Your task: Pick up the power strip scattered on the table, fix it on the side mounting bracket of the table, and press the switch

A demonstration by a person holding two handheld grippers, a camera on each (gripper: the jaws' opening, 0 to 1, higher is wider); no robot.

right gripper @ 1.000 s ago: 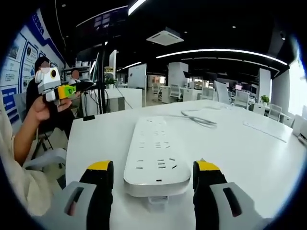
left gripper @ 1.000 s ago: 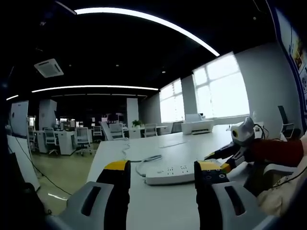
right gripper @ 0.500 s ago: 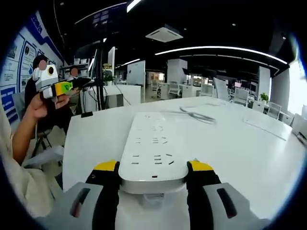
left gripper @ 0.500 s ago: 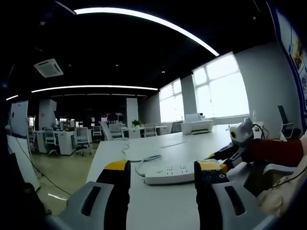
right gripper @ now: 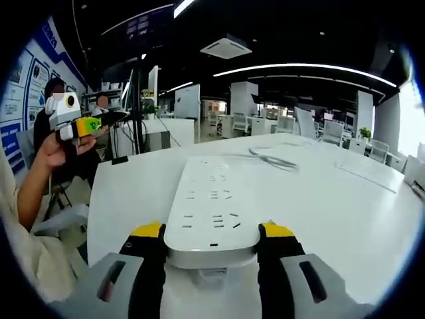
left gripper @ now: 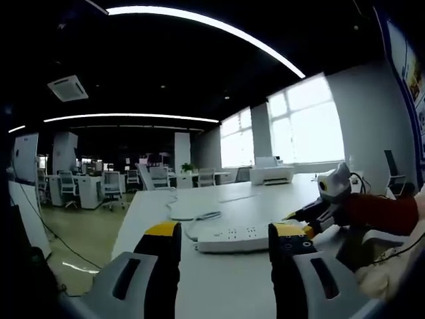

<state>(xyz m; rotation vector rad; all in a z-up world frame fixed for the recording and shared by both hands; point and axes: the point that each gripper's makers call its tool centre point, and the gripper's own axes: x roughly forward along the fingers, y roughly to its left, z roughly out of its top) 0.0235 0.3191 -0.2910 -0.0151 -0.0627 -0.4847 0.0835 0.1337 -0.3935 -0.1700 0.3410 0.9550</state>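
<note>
Right gripper (right gripper: 212, 234): jaws clamped on the near end of the white power strip (right gripper: 211, 207)
Left gripper (left gripper: 226, 232): jaws wide, holding nothing
Power strip: flat on the white table (right gripper: 319, 199)

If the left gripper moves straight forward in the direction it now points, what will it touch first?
Probably the long side of the power strip, which lies across the line between the open jaws of the left gripper; depth is hard to judge.
</note>
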